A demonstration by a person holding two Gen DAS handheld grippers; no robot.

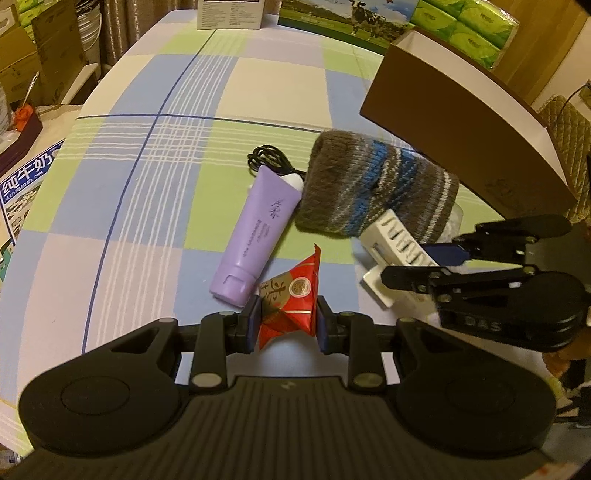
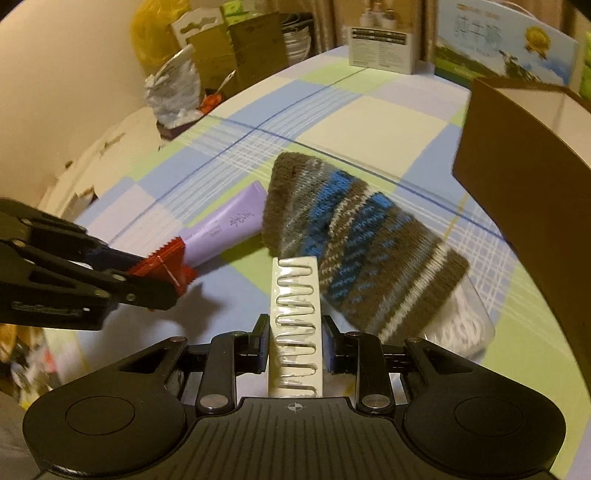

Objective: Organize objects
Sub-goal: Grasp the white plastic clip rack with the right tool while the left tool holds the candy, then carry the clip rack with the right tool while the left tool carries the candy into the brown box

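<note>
My left gripper (image 1: pixel 287 320) is shut on a red snack packet (image 1: pixel 291 299), held just above the checked tablecloth. That packet (image 2: pixel 162 264) also shows at the left of the right wrist view, pinched in the left gripper. My right gripper (image 2: pixel 295 345) is shut on a white blister card (image 2: pixel 295 317) with a wavy clear insert; the same white blister card (image 1: pixel 391 254) appears at the right of the left wrist view. A purple tube (image 1: pixel 255 230) lies flat on the cloth. A grey and blue striped knitted hat (image 1: pixel 373 188) rests beside it, partly over a clear plastic bag (image 2: pixel 465 325).
A brown cardboard box (image 1: pixel 461 122) with its top open stands at the right, close behind the hat. A black cable (image 1: pixel 267 157) lies behind the purple tube. White and printed cartons (image 1: pixel 229 14) line the table's far edge; clutter and boxes (image 2: pixel 173 88) sit off its left side.
</note>
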